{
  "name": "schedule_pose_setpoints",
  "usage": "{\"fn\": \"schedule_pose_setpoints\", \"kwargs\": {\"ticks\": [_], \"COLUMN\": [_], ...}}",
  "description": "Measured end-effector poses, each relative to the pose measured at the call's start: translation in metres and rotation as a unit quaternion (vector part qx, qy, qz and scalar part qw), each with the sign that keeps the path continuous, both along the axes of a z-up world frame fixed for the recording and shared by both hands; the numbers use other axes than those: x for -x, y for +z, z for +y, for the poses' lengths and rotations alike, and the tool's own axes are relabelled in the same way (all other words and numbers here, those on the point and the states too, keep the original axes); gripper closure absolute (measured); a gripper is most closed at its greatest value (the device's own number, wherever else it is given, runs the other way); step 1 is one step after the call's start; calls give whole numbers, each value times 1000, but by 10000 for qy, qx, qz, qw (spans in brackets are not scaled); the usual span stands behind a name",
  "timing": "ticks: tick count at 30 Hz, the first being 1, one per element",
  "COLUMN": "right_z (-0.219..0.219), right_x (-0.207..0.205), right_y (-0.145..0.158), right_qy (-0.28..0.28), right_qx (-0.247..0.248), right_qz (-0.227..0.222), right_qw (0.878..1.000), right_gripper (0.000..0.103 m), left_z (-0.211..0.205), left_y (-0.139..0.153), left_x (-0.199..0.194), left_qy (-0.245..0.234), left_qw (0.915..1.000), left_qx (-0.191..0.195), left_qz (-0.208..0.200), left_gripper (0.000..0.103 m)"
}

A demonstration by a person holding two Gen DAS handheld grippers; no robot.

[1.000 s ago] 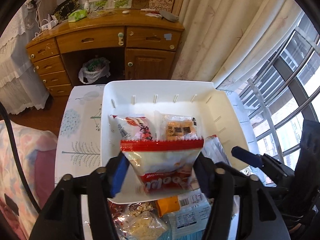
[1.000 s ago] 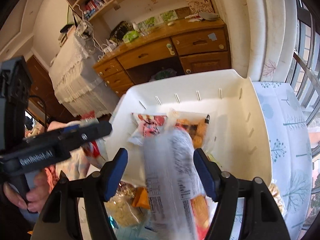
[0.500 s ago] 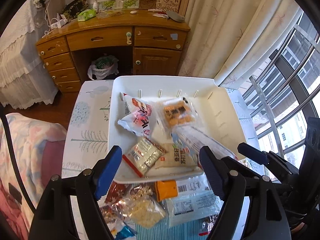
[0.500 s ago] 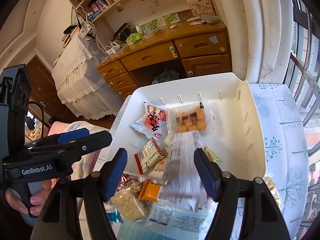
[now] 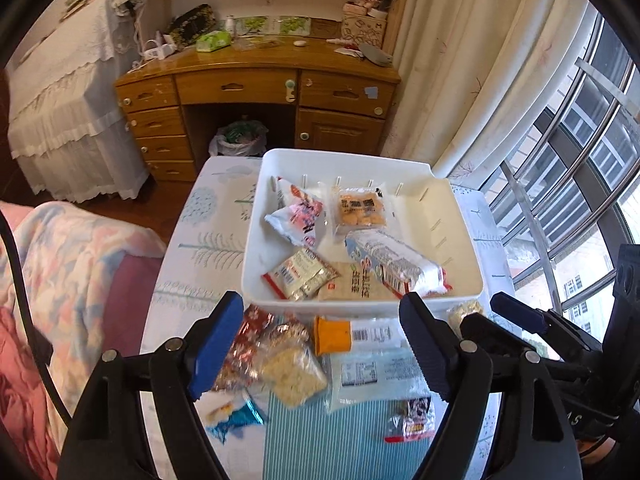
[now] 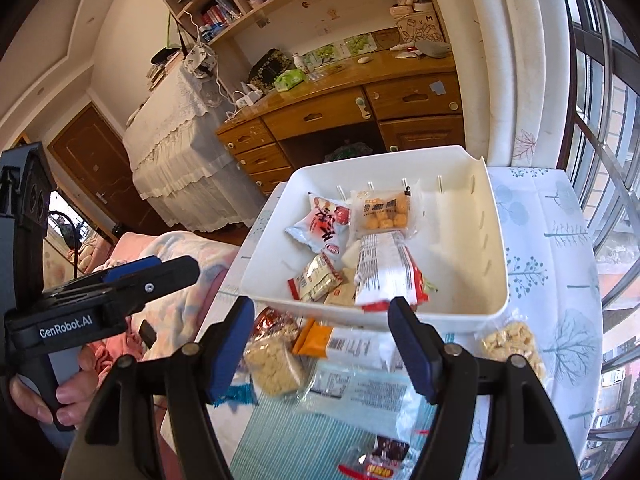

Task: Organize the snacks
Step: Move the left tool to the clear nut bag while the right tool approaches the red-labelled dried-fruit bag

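Note:
A white bin (image 5: 460, 216) (image 6: 496, 240) on the table holds several snack packs: a long silver-and-red cracker pack (image 5: 394, 266) (image 6: 384, 268), a biscuit bag (image 5: 360, 210), a white-and-red bag (image 5: 296, 216) and a small red-edged packet (image 5: 298, 274). Loose snacks lie in front of the bin: a pale blue pack (image 5: 376, 372), an orange-ended pack (image 5: 336, 334) and a clear bag of puffed rice (image 5: 292, 368). My left gripper (image 5: 320, 344) is open and empty above these. My right gripper (image 6: 320, 348) is open and empty near the bin's front edge.
A striped teal mat (image 5: 340, 440) covers the near table. A tree-print tablecloth (image 5: 208, 240) lies under the bin. A wooden desk (image 5: 256, 88) stands behind, a bed (image 5: 60, 280) to the left, curtains and a window (image 5: 580, 160) to the right.
My left gripper let go of the red-edged packet into the bin and pulled back. My right gripper let go of the long cracker pack into the bin and drew back too.

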State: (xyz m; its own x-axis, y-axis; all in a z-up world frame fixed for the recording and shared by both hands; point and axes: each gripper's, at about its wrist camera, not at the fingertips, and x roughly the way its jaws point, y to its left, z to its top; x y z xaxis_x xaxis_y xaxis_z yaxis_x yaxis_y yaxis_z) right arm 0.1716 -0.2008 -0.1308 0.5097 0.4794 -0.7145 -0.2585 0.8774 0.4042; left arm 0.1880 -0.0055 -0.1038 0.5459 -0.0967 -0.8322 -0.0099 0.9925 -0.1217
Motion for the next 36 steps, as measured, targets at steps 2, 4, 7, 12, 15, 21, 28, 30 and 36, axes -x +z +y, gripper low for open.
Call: {"fn": "schedule_pose_setpoints", "kwargs": {"ticks": [2, 4, 7, 12, 15, 21, 28, 30, 36], "right_z": [-2, -4, -7, -8, -9, -10, -5, -1, 11], "right_x": [6, 10, 16, 27, 31, 39, 45, 45, 51], "right_y": [0, -1, -4, -12, -18, -34, -53, -59, -76], "right_qy": [8, 19, 32, 21, -13, -187, -419, -503, -859], "right_qx": [-85, -169, -228, -304, -324, -435, -435, -450, -365], "right_qz": [88, 166, 301, 521, 691, 1099, 1604, 1778, 2140], "right_qw": [9999, 9997, 9993, 9982, 9971, 9928, 9852, 9818, 9724], "right_gripper": [33, 33, 32, 29, 29, 29, 29, 29, 28], "left_z": [2, 4, 11, 27, 39, 57, 82, 87, 102], "left_y": [2, 2, 2, -4, -10, -25, -53, -61, -87], "left_x": [11, 22, 40, 68, 84, 106, 117, 116, 101], "left_qy": [90, 182, 342, 662, 865, 1137, 1279, 1242, 941], "left_qw": [9999, 9998, 9993, 9974, 9955, 9915, 9863, 9854, 9840], "left_qx": [-38, -59, -60, -63, -37, -20, 160, 175, 135], "left_qz": [27, 55, 127, 270, 383, 626, 1028, 1153, 1508], "left_gripper": [23, 23, 23, 23, 23, 23, 21, 19, 18]}}
